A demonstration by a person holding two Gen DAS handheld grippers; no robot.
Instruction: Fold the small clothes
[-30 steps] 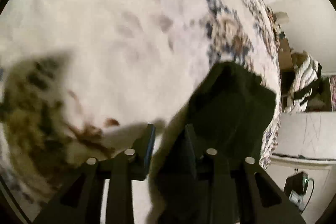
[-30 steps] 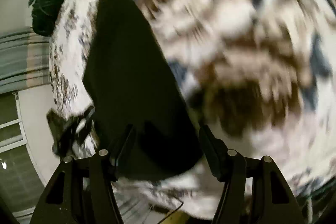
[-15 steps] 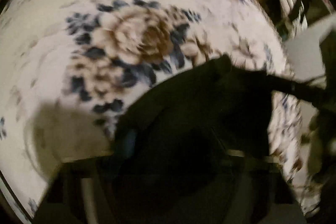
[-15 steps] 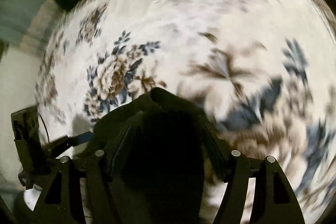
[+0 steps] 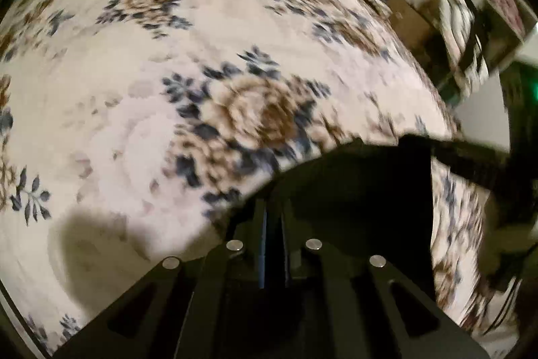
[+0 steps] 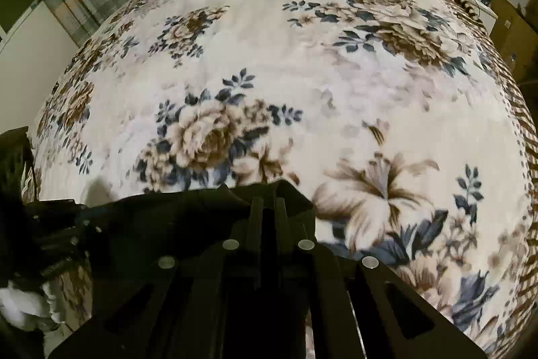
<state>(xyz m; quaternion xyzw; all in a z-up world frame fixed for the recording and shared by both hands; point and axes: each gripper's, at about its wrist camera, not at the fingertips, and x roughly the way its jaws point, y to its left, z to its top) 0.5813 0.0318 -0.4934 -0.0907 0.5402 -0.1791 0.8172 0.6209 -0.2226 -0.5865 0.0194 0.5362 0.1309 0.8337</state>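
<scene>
I have the dark garment (image 6: 175, 224) pinched at both ends: my left tool (image 5: 273, 224) has its jaws drawn nearly together on one edge of the cloth, and my right tool (image 6: 267, 214) is closed down the same way on the other edge. The fabric stretches between the two tools, low over the near edge of the bed, above the floral blanket (image 6: 302, 73). From the left wrist view the garment (image 5: 353, 190) runs off to the right toward my other tool (image 5: 477, 164).

I judge the folding to be at an early stage: the piece is held spread, and I see no crease or finished fold. The cloth is so dark, and the left view so blurred, that I may be missing a layer already doubled over. Laying it flat and folding it remain.

I can read no brand, label or writing anywhere.
</scene>
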